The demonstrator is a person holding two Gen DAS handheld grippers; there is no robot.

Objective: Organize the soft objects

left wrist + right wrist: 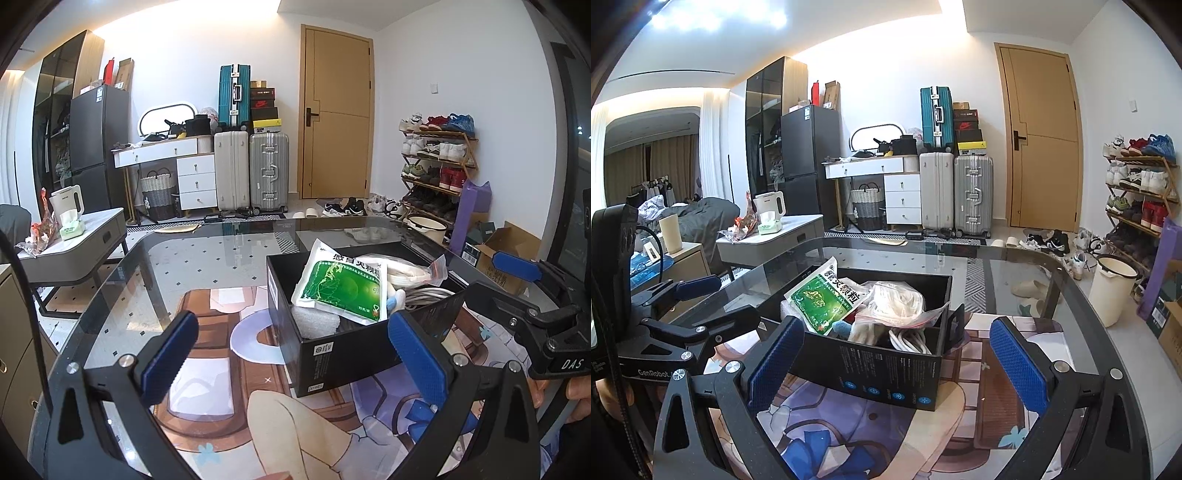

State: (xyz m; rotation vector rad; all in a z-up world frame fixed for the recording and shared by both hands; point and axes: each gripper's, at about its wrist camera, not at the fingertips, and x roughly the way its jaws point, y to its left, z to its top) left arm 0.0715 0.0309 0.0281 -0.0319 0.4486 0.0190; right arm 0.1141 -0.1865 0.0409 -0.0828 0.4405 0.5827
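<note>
Both the left hand-held gripper [291, 350] and right hand-held gripper [897, 360] hang wide and empty near the black box [886, 373], mid-tabletop [147, 266]. It holds the green medicine pouch [341, 286], bagged white cord [897, 301] and foam block [317, 321]. Sorting seems nearly done; next calls for checking for strays.

I see white walls and a tan wooden door [338, 110]. Suitcases [251, 170] stand beside a white drawer desk [177, 162]. A shoe rack [439, 166] lines the right wall. Ceiling light [716, 14] is on.
</note>
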